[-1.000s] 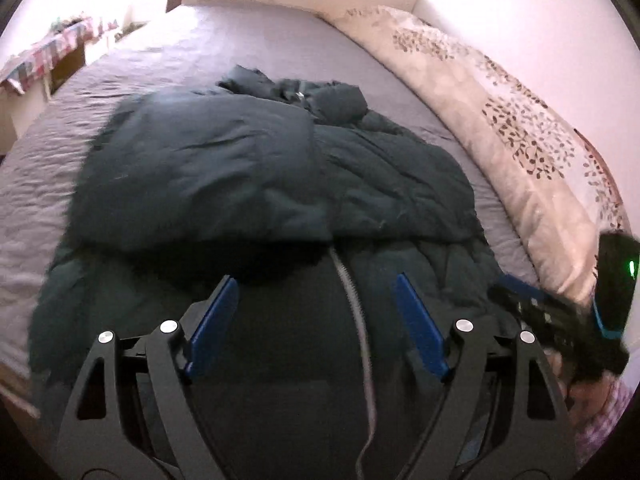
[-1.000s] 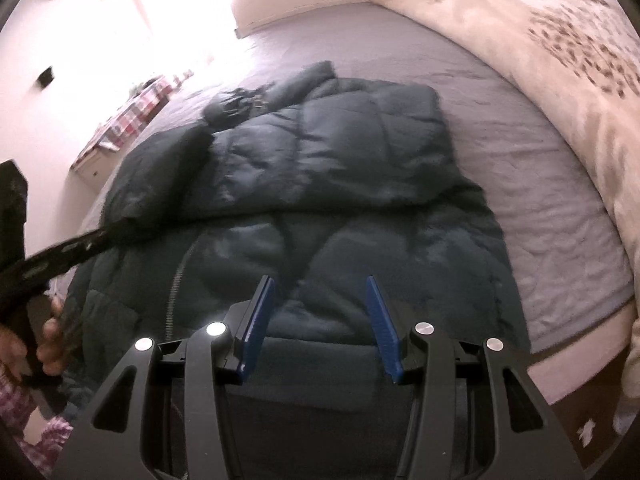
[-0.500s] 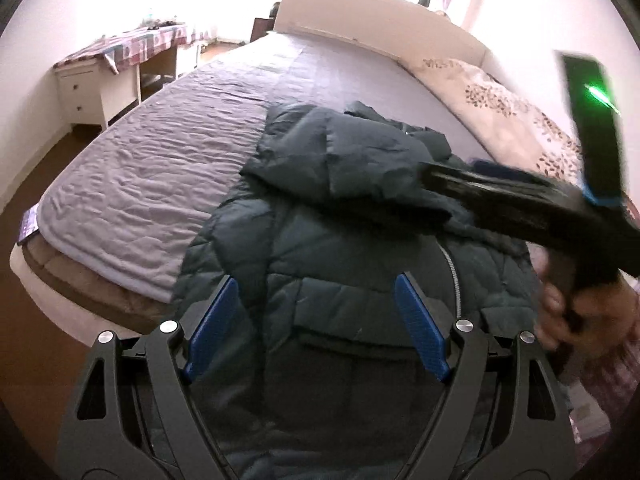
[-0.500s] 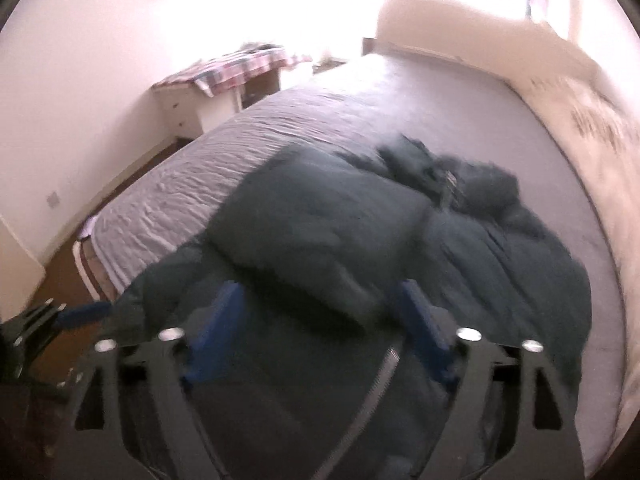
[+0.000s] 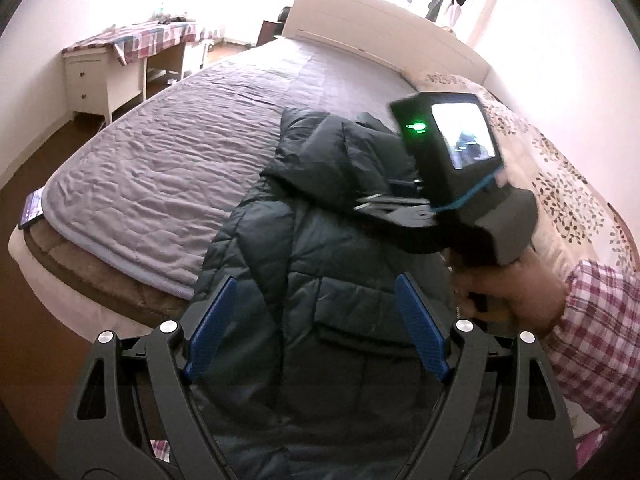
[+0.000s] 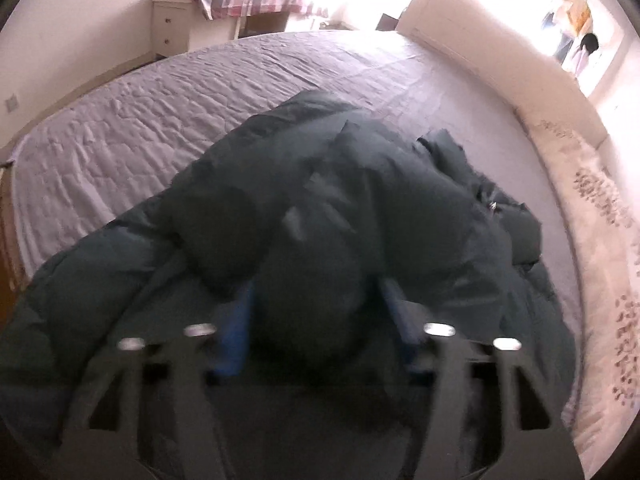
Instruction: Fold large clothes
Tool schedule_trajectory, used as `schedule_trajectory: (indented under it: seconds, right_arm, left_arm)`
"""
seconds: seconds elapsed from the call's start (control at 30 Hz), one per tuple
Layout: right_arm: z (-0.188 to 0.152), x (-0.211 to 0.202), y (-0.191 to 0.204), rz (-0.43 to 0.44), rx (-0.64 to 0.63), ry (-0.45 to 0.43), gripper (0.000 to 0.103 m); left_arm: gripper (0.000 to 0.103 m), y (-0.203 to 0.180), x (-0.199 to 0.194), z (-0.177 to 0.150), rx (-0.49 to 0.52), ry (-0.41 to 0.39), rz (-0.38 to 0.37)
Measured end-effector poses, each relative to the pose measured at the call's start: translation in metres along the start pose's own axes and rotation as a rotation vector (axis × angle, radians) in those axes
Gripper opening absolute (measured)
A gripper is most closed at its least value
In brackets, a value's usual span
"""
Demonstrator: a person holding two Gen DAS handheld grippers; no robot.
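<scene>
A dark green puffer jacket (image 5: 320, 264) lies on the grey bed (image 5: 168, 160), with its sleeves folded over its body. My left gripper (image 5: 316, 320) is open and empty, low over the jacket's lower part near the bed's foot. My right gripper body (image 5: 452, 184) shows in the left wrist view, over the jacket's middle. In the blurred right wrist view, a bulge of the jacket (image 6: 312, 280) sits between the wide-apart blue fingers (image 6: 236, 336) of the right gripper (image 6: 316, 320). I cannot tell whether it grips the cloth.
A floral quilt (image 5: 560, 184) lies along the bed's right side. The headboard (image 5: 380, 28) is at the far end. A white desk with a plaid cloth (image 5: 120, 52) stands at the left. A phone-like object (image 5: 32, 208) rests on the bed's near left corner.
Both grippers have swung left and down toward the jacket. The right gripper has moved over the jacket's middle, and jacket cloth now sits between its fingers.
</scene>
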State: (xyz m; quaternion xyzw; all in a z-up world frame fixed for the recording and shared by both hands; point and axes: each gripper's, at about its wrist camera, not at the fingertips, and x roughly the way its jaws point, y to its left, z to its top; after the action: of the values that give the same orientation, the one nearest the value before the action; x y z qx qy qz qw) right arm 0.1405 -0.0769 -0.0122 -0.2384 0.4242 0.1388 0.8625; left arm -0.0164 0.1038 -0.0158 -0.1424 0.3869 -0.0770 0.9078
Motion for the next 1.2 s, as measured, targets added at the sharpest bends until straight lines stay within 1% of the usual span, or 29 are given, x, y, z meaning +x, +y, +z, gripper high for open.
schedule_trajectory:
  seconds: [0.03,0.1,0.2,0.3,0.37,0.43,0.5,0.57,0.67,0.7,0.8,0.83,0.87,0.9,0.93,0.97,1.0,1.03,1.07,1.1,1.13,1.2]
  right_arm:
    - [-0.001,-0.005,-0.01,0.013,0.037,-0.009,0.018]
    - [-0.005,-0.018,-0.03,0.059,0.117,-0.035,0.016]
    - [-0.017,-0.047,-0.067,0.113,0.25,-0.097,0.015]
    - [-0.04,-0.075,-0.11,0.157,0.402,-0.14,0.015]
    - [-0.061,-0.087,-0.141,0.188,0.508,-0.146,0.015]
    - [-0.081,-0.091,-0.161,0.211,0.589,-0.134,0.015]
    - [-0.106,-0.088,-0.182,0.227,0.678,-0.105,0.015]
    - [-0.128,-0.079,-0.196,0.244,0.751,-0.067,0.015]
    - [-0.165,-0.057,-0.213,0.318,0.902,0.015,0.015]
    - [-0.172,-0.052,-0.216,0.333,0.925,0.029,0.016]
    - [-0.188,-0.04,-0.22,0.349,0.973,0.081,0.026]
    - [-0.191,-0.038,-0.222,0.351,0.988,0.086,0.036]
    - [-0.194,-0.038,-0.225,0.358,1.003,0.086,0.043]
    - [-0.195,-0.038,-0.225,0.358,1.012,0.08,0.057]
    - [-0.197,-0.039,-0.227,0.356,1.026,0.067,0.062]
    - [-0.199,-0.038,-0.23,0.356,1.037,0.053,0.061]
    - [-0.2,-0.039,-0.233,0.361,1.042,0.038,0.06]
    - [-0.2,-0.039,-0.234,0.363,1.038,0.03,0.043]
    - [-0.2,-0.038,-0.234,0.363,1.031,0.029,0.033]
    - [-0.201,-0.037,-0.235,0.347,1.024,0.039,0.02]
    - [-0.203,-0.036,-0.237,0.347,1.029,0.038,0.013]
    - [-0.206,-0.035,-0.238,0.345,1.046,0.034,0.011]
  left_arm:
    - [0.08,-0.001,0.001,0.0,0.001,0.002,0.0]
    - [0.08,-0.004,-0.002,0.0,0.013,-0.004,0.002]
    - [0.08,-0.01,-0.004,0.0,0.033,-0.013,0.003]
    - [0.08,-0.018,-0.005,0.001,0.052,-0.012,0.005]
    - [0.08,-0.023,-0.004,0.0,0.063,-0.009,0.004]
    - [0.08,-0.03,-0.002,0.0,0.078,-0.001,0.001]
    - [0.08,-0.037,-0.001,0.0,0.093,0.005,-0.001]
    - [0.08,-0.044,-0.001,-0.001,0.112,0.01,0.0]
    - [0.08,-0.051,0.001,-0.003,0.137,0.021,0.009]
    - [0.08,-0.054,0.002,-0.004,0.144,0.027,0.013]
    - [0.08,-0.058,0.004,-0.004,0.157,0.036,0.023]
    - [0.08,-0.06,0.005,-0.004,0.163,0.04,0.027]
    - [0.08,-0.062,0.006,-0.004,0.166,0.042,0.03]
    - [0.08,-0.063,0.007,-0.004,0.17,0.047,0.033]
    - [0.08,-0.064,0.008,-0.005,0.173,0.049,0.035]
    - [0.08,-0.066,0.008,-0.005,0.178,0.053,0.037]
    - [0.08,-0.067,0.009,-0.006,0.183,0.057,0.039]
    - [0.08,-0.069,0.01,-0.006,0.188,0.06,0.04]
    - [0.08,-0.07,0.01,-0.007,0.192,0.062,0.042]
    - [0.08,-0.071,0.011,-0.007,0.196,0.064,0.043]
    - [0.08,-0.073,0.011,-0.007,0.2,0.066,0.044]
    - [0.08,-0.074,0.012,-0.008,0.204,0.069,0.047]
